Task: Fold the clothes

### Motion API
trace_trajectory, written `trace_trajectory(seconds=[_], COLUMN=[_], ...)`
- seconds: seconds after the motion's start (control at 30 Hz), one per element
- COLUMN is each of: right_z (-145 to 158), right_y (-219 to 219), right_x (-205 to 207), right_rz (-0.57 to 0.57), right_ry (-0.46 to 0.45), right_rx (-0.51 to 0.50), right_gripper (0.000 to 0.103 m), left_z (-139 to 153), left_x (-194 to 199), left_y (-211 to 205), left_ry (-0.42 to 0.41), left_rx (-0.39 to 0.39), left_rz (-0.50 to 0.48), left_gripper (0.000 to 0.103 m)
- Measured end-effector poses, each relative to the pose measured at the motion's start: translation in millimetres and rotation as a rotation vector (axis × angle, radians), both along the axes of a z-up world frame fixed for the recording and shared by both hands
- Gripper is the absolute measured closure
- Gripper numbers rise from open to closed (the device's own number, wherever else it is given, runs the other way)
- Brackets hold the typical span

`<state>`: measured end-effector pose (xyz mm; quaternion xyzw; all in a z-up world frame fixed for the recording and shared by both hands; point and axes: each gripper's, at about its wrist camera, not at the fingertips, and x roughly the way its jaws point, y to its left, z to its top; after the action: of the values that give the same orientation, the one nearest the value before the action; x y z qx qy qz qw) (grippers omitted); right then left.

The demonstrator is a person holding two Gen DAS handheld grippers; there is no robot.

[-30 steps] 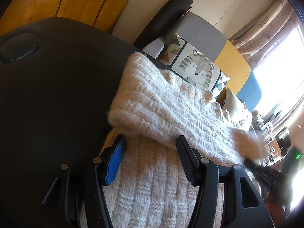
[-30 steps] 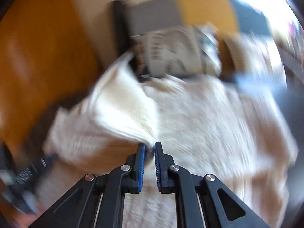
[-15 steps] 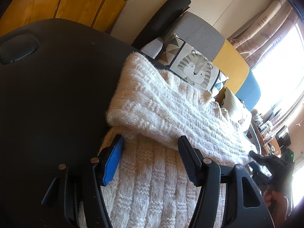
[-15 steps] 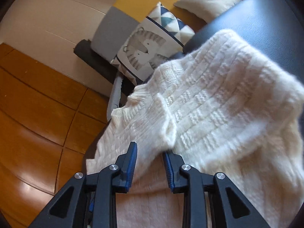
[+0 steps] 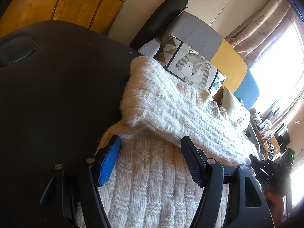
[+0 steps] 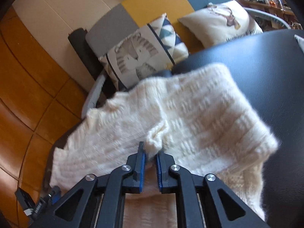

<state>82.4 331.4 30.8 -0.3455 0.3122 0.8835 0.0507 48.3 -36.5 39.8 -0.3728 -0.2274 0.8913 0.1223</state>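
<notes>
**Sweater half-folded on the black table, right tongs biting the knit**

We see a cream knit sweater [image 5: 163, 180] lying flat on the black table [image 5: 57, 95], running along the table's far-side edge toward the sofa. One part is folded over onto the body: a thick fuzzy band [image 5: 161, 102] lies across the flat panel, its corner near the left gripper.

Left gripper [image 5: 150, 163]: jaws well apart and opening further. The flat knit lies below and between them, but the pads do not press on it. Blue pad [image 5: 109, 163] sits at the sweater's edge, next to bare tabletop; the black pad is over the knit, just beside the folded band's lower edge.

Right gripper [image 6: 151, 161]: jaws nearly together and closing, with a bunched ridge of the sweater [image 6: 190, 117] between them. The wool is squeezed between the blue pads near their tips, so we read it as clamped on the sweater. In the right wrist view the folded part spreads up and right of the tips, its fuzzy corner hanging over dark tabletop [image 6: 266, 76]. This view is slightly motion-blurred.

In the left wrist view the right gripper's black body shows at the sweater's far end, lower right, with part of a hand [image 5: 275, 199] under it.

Beyond the table edge: a tiger cushion [image 5: 191, 70] touching or just behind the sweater's top edge, and a sofa [image 5: 197, 32] with grey, yellow and blue backs. Wood floor [image 6: 22, 87] to the left.
</notes>
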Motion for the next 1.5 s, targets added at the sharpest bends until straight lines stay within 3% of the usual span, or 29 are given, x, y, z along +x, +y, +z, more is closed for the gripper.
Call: trace_trajectory(seconds=[0.07, 0.17, 0.27, 0.37, 0.47, 0.63, 0.73, 0.8, 0.93, 1.03, 1.13, 1.23, 1.37, 1.5], right_z=[1, 24, 45, 39, 10, -1, -3, -2, -1, -2, -2, -3, -3, -3], right_y=[2, -9, -44, -69, -66, -56, -56, -55, -54, -54, -54, -53, -53, -50], right_x=[4, 24, 24, 5, -16, -20, -19, -18, -15, -15, -15, -15, -15, -15], right_rz=[-0.027, -0.107, 0.046, 0.193, 0.214, 0.196, 0.191, 0.19, 0.189, 0.187, 0.187, 0.187, 0.188, 0.192], right_ry=[0.001, 0.084, 0.183, 0.123, -0.052, -0.053, -0.039, -0.03, -0.014, -0.006, -0.001, 0.002, 0.005, 0.008], right_rx=[0.005, 0.159, 0.339, 0.463, 0.53, 0.513, 0.517, 0.505, 0.482, 0.477, 0.472, 0.466, 0.467, 0.458], right_gripper=[0.086, 0.082, 0.082, 0.083, 0.085, 0.086, 0.086, 0.086, 0.086, 0.085, 0.085, 0.085, 0.085, 0.085], left_z=[0, 0, 1, 2, 1, 5, 14, 21, 21, 20, 23, 28, 17, 14], left_x=[0, 0, -1, 0, 0, -2, -5, -5, -7, -22, -42, -56, -58, -56], left_y=[0, 2, 2, 2, 1, 6, 14, 22, 25, 25, 35, 27, 1, -5], left_ry=[0.0, 0.0, 0.0, -0.001, -0.002, -0.019, -0.064, -0.077, -0.123, -0.138, -0.141, -0.139, -0.153, -0.152], left_rx=[0.0, -0.004, -0.007, 0.002, 0.011, -0.029, -0.138, -0.265, -0.435, -0.411, -0.464, -0.489, -0.429, -0.452], left_rz=[0.0, 0.001, 0.001, 0.0, 0.0, 0.003, -0.003, 0.002, 0.062, 0.078, 0.093, 0.169, 0.224, 0.158], left_gripper=[0.034, 0.034, 0.034, 0.034, 0.034, 0.034, 0.034, 0.034, 0.034, 0.034, 0.034, 0.054, 0.052, 0.042])
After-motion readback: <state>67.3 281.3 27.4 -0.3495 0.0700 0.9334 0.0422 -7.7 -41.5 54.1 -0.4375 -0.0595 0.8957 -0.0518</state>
